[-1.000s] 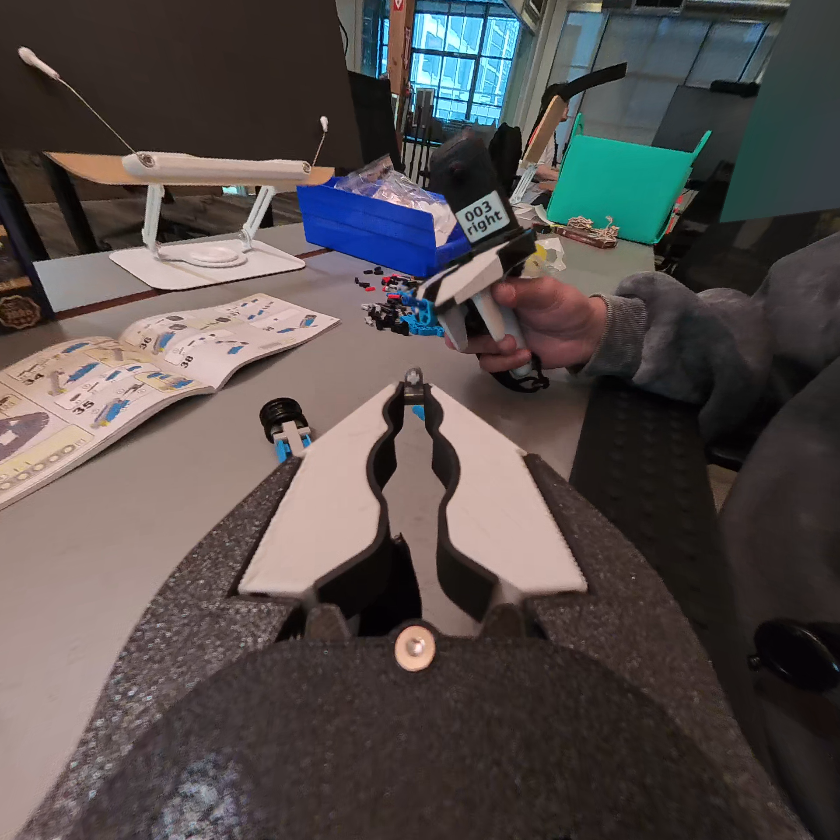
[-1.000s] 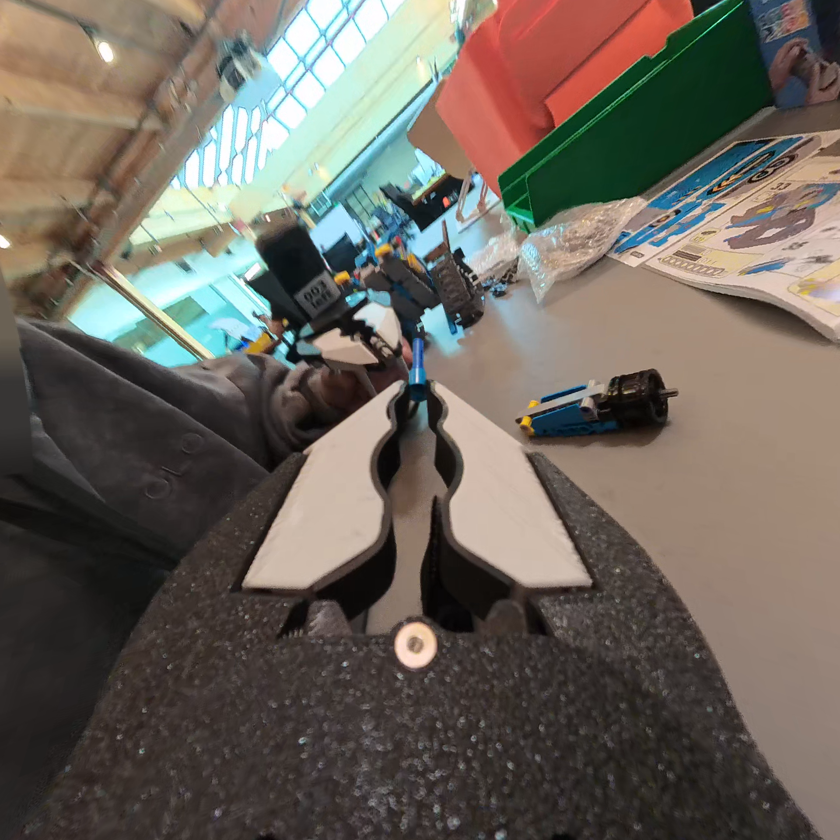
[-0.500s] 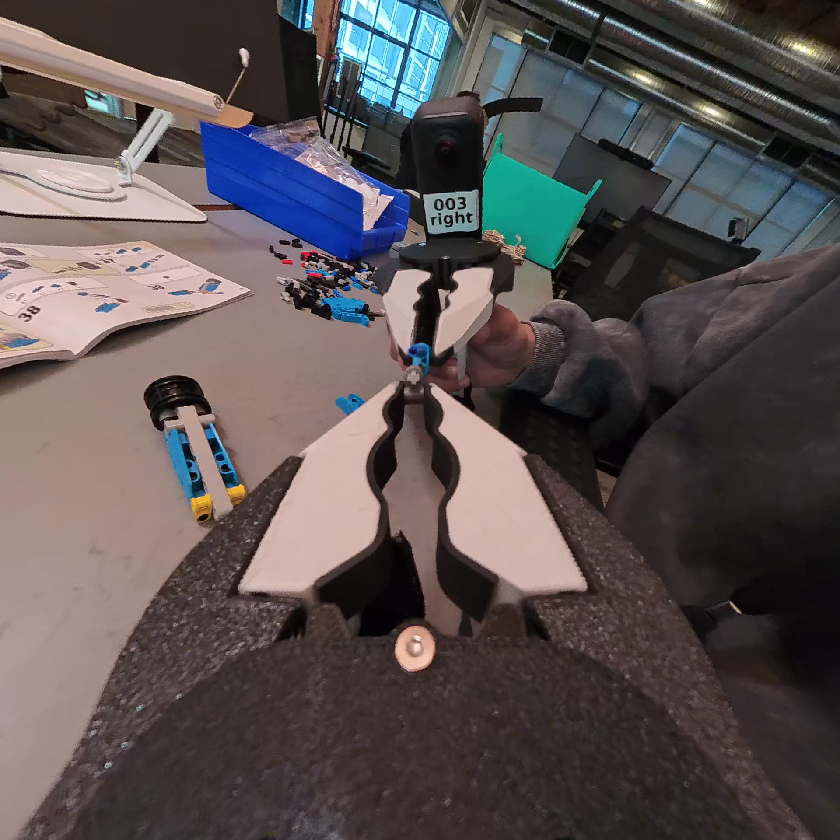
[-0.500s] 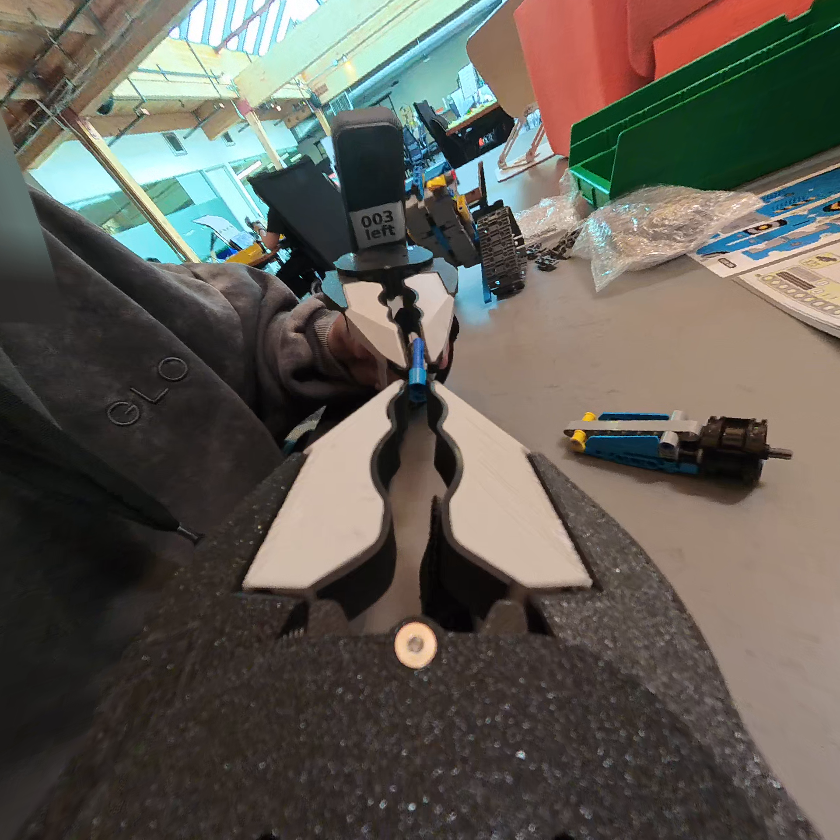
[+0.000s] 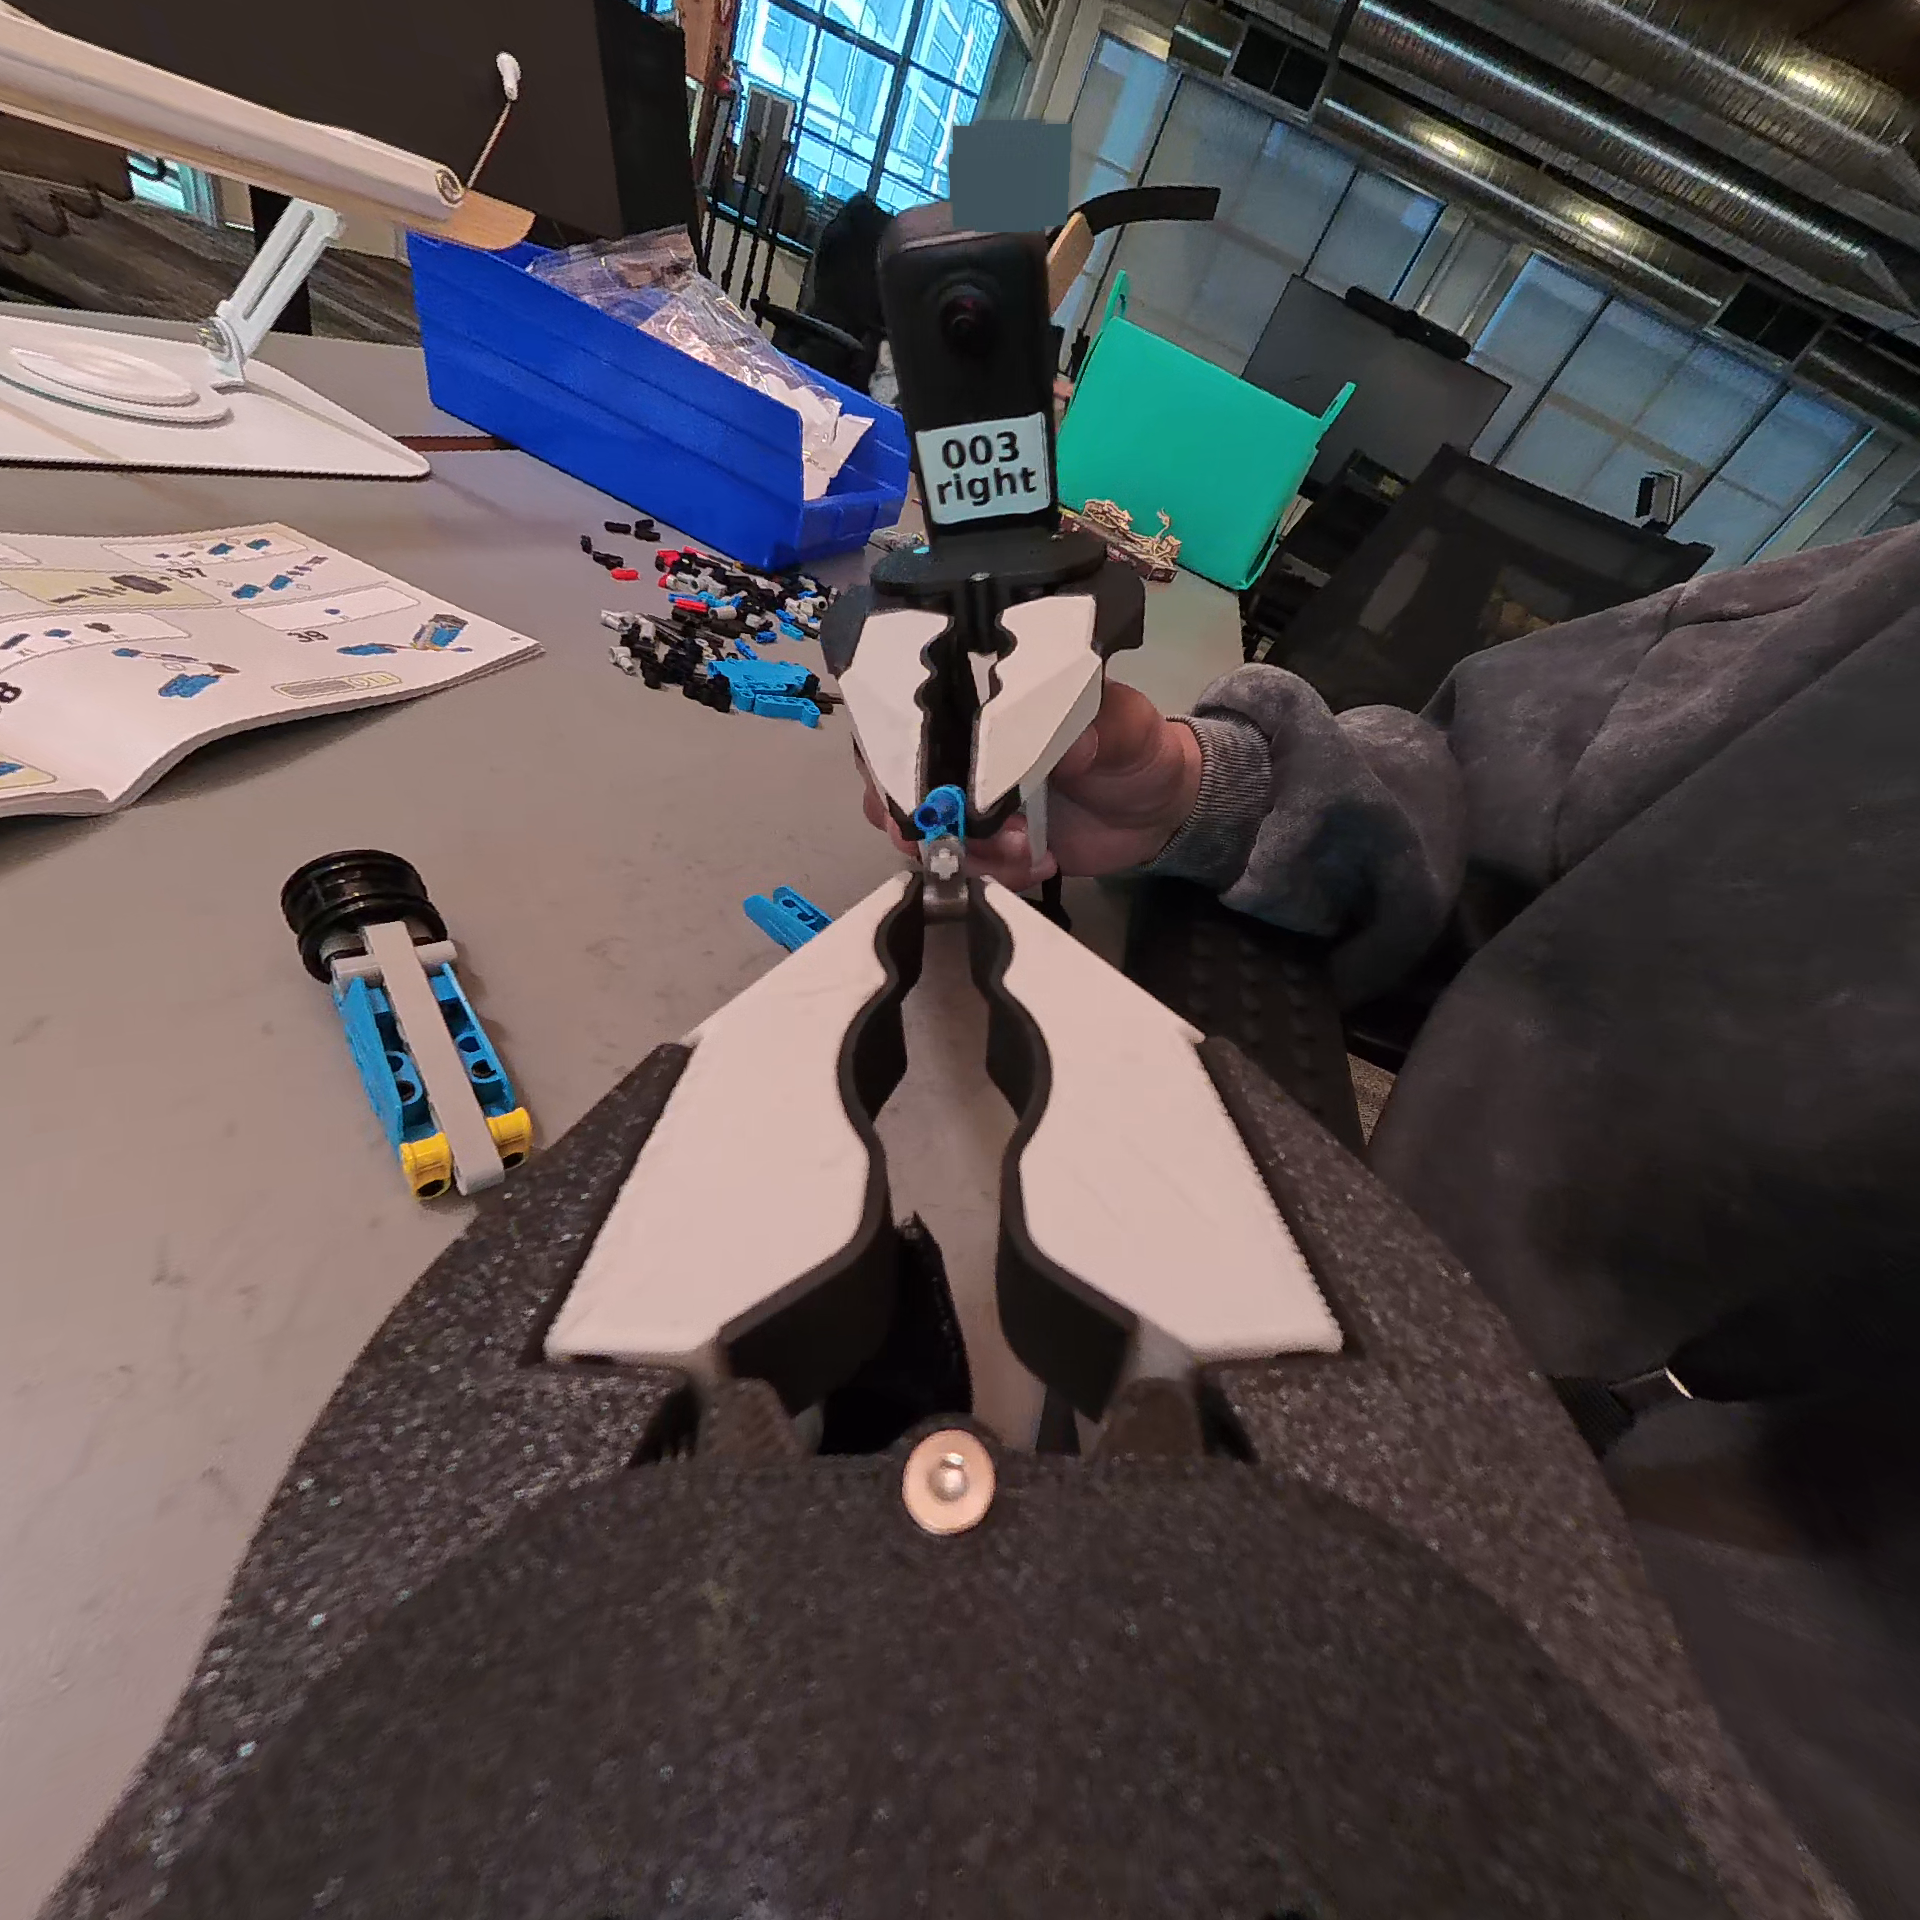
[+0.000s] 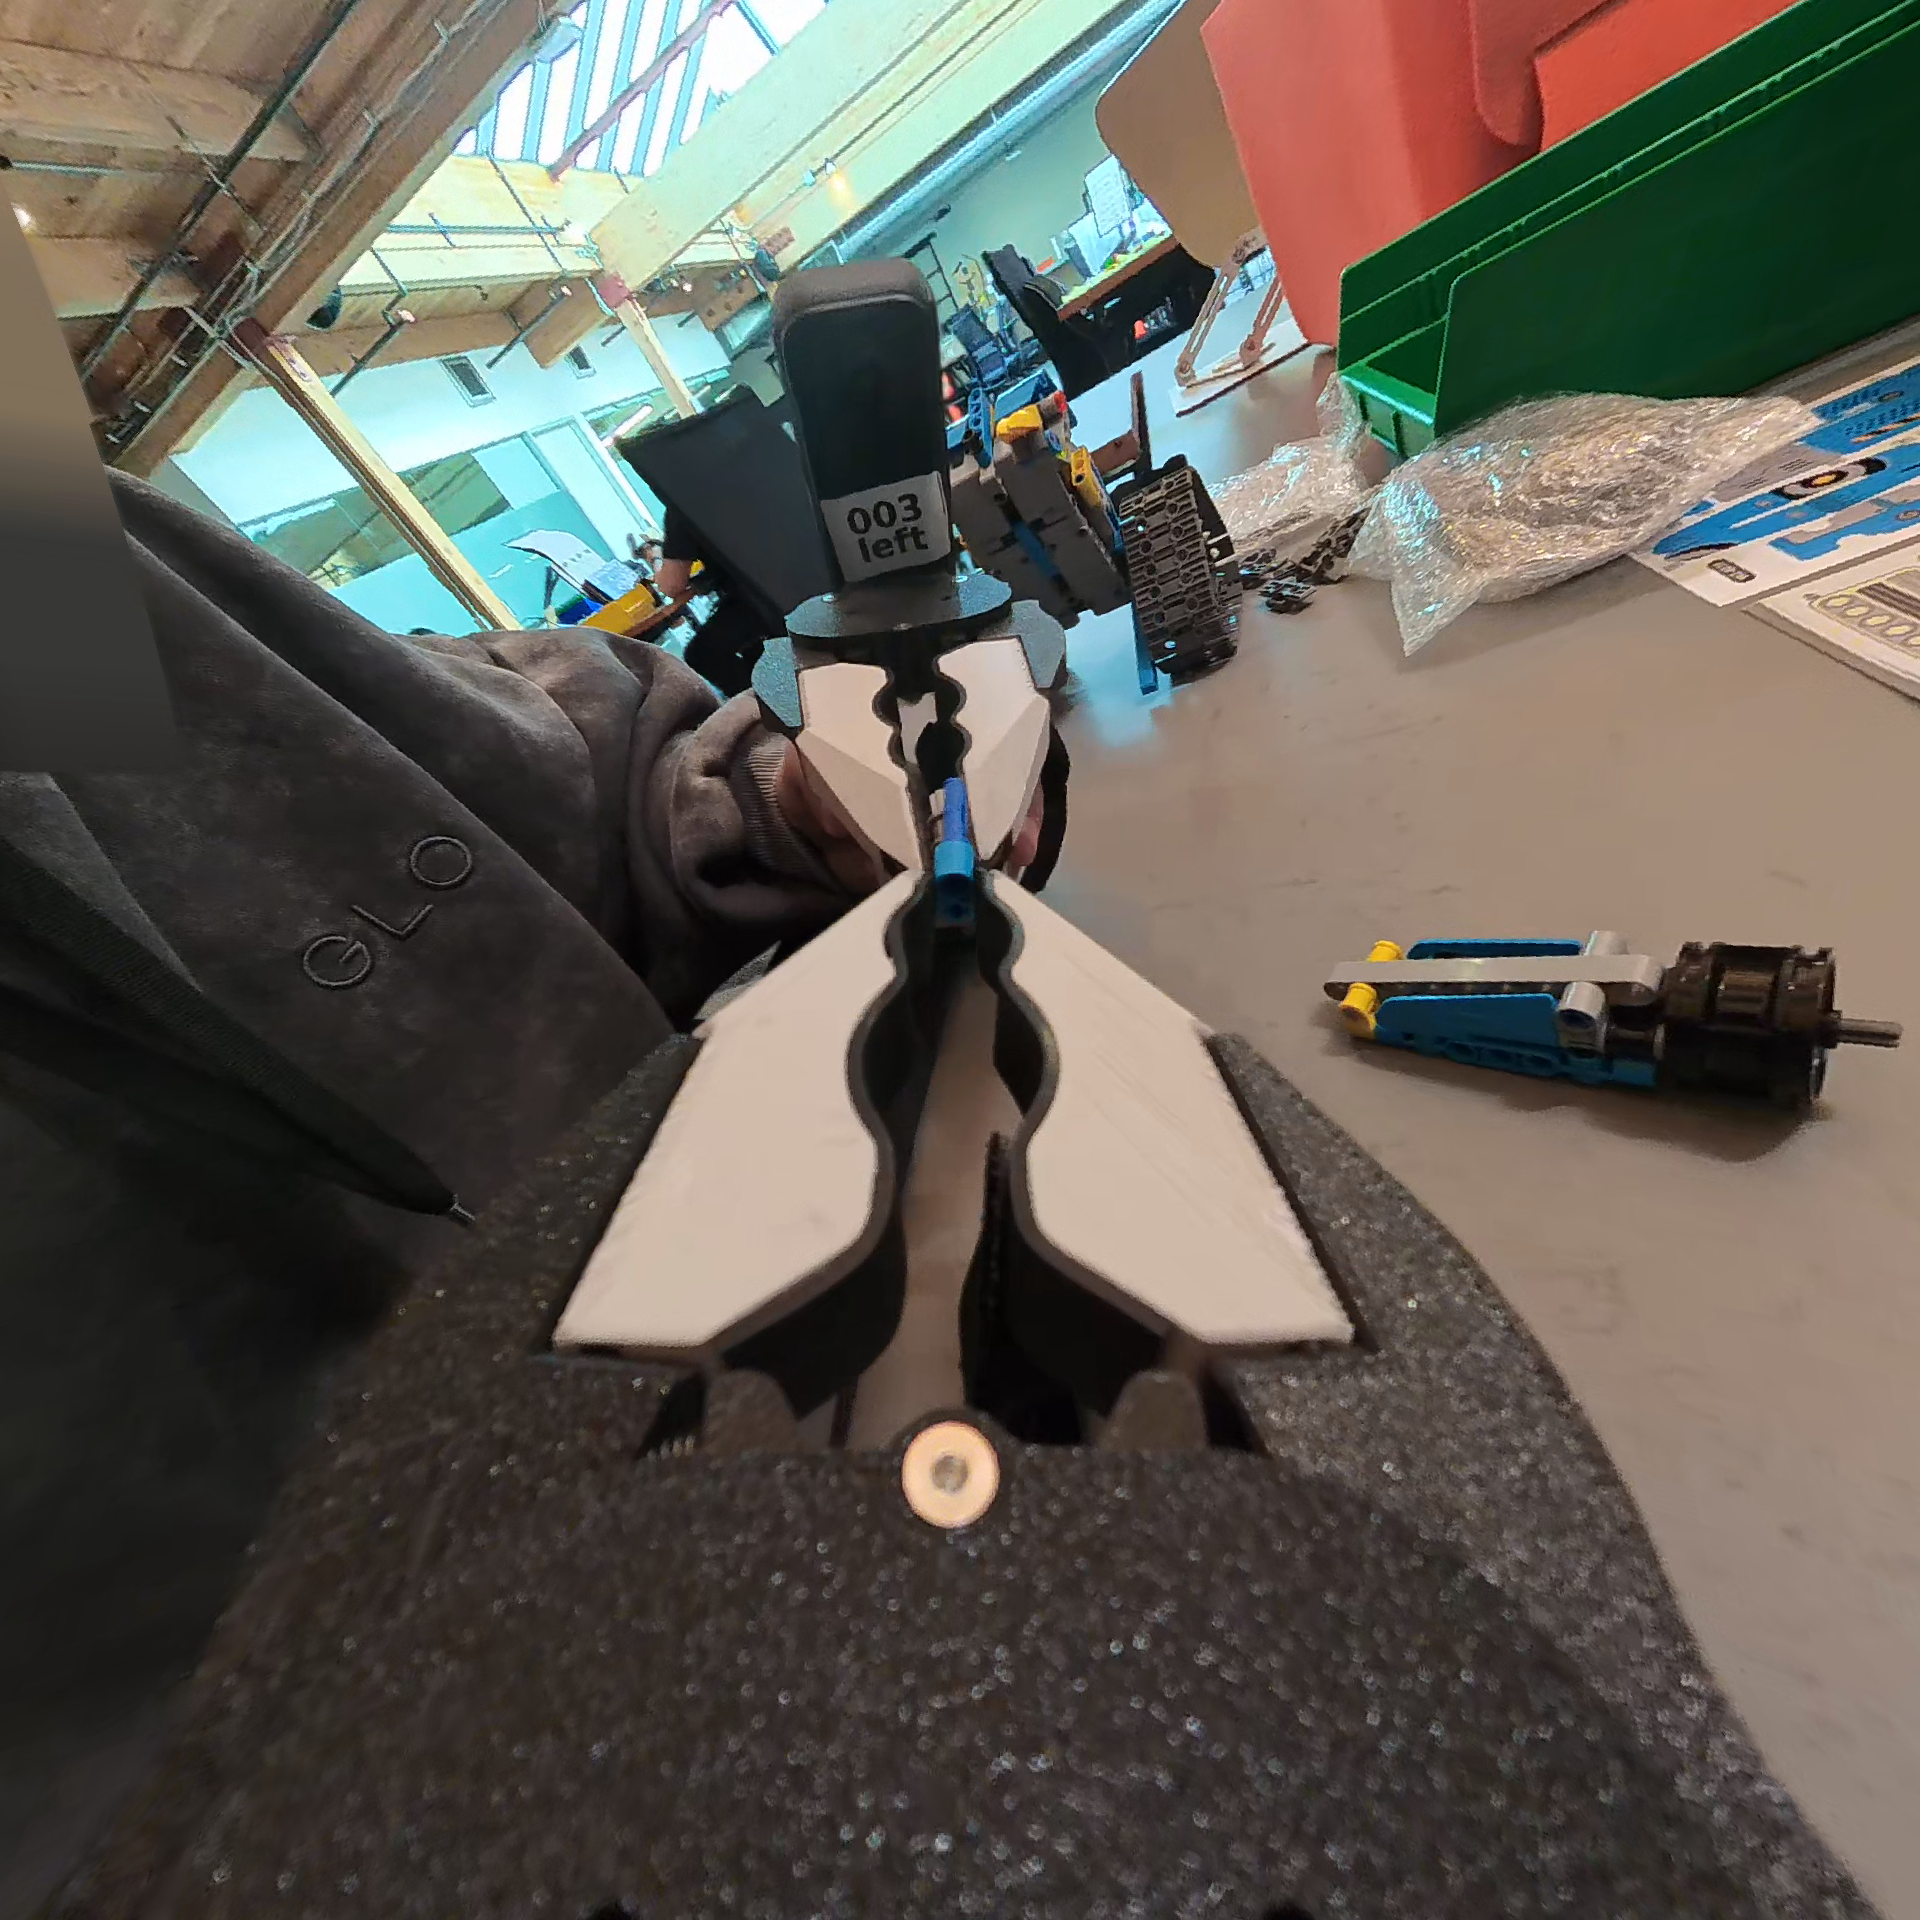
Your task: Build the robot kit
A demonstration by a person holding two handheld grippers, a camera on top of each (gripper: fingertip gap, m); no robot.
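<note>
My left gripper [image 5: 943, 891] is shut on a small grey connector piece [image 5: 943, 865] at its tips. My right gripper [image 6: 951, 902] is shut on a blue pin [image 6: 953, 868]. The two grippers face each other tip to tip above the near table edge. In the left wrist view the right gripper [image 5: 940, 823] holds the blue pin [image 5: 940, 806] right against the grey piece. In the right wrist view the left gripper [image 6: 932, 831] stands just past the pin; the grey piece is hidden there. Whether the pin sits inside the piece I cannot tell.
A blue, grey and black sub-assembly with a wheel [image 5: 405, 1023] [image 6: 1579, 1013] lies on the grey table. Near it are a small blue piece [image 5: 788, 916], a pile of small parts [image 5: 717, 634], an instruction booklet [image 5: 229, 644], a blue bin [image 5: 623, 416], a green bin [image 6: 1662, 260], plastic bags [image 6: 1538, 499] and a tracked model [image 6: 1122, 540].
Both grippers have turned toward each other and closed the distance. The blue pin and the grey piece were apart and now meet at the tips.
</note>
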